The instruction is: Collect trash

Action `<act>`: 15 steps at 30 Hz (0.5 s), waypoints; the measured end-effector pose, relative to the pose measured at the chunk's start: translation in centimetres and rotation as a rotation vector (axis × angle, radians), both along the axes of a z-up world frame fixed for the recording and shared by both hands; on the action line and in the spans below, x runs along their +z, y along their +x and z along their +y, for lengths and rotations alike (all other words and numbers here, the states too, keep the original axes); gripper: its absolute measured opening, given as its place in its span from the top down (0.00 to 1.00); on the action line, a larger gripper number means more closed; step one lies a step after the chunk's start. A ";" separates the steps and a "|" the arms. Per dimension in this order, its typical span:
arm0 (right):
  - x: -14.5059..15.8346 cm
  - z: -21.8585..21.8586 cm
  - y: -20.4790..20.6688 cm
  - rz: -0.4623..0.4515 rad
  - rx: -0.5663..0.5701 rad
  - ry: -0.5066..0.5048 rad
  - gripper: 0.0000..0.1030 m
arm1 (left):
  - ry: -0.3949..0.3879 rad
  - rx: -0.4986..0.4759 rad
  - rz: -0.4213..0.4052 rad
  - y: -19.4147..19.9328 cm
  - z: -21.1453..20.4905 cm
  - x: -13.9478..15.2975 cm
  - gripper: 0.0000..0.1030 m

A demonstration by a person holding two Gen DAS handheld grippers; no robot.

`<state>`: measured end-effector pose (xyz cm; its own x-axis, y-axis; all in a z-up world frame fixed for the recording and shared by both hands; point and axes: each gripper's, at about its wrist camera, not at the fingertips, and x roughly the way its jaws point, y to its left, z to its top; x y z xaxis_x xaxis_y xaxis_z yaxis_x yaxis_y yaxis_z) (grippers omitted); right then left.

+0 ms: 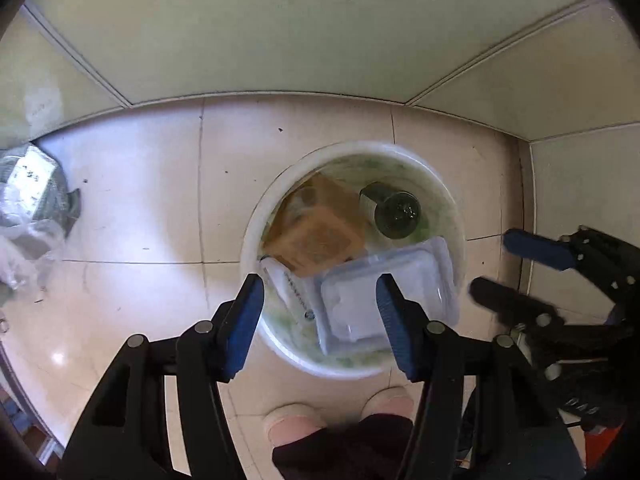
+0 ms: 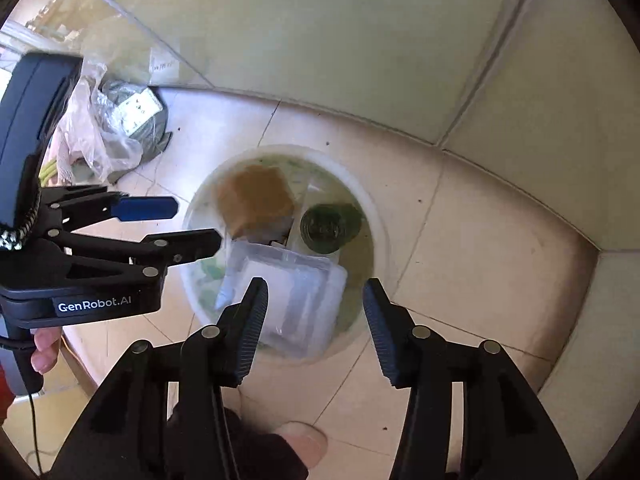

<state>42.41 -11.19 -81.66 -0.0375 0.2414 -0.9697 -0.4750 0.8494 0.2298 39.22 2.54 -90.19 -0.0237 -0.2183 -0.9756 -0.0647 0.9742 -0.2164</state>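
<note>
item: white bin (image 1: 256, 236) on tiled floor, against the wall. contents: clear plastic box (image 1: 360, 300) on top, brown packet (image 1: 320, 228), dark bottle (image 1: 396, 210), all dropped inside as collected trash. left gripper (image 1: 320, 320) and right gripper (image 2: 316, 320) hover above, fingers spread, pinching nothing. loose bags (image 2: 104, 128) lie well apart, likely next.

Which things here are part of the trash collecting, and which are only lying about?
Part of the job:
- white bucket
- clear plastic container, brown cardboard piece and dark bottle inside it
- left gripper and right gripper, both open above the bucket

Lying about:
- plastic bags with a grey parcel by the wall
- pink slippers
</note>
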 end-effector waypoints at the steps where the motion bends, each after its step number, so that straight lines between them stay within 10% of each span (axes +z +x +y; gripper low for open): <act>1: 0.9 -0.3 -0.1 -0.003 -0.015 0.003 0.55 | 0.008 0.000 -0.005 -0.3 0.0 1.0 0.44; 7: 11.0 -1.9 -0.8 -0.032 -0.123 0.050 0.55 | 0.076 0.005 -0.100 -2.2 -0.4 12.9 0.44; 15: 36.1 -4.1 -2.9 -0.255 -0.181 0.142 0.55 | 0.116 0.071 -0.358 -5.8 -1.3 39.8 0.44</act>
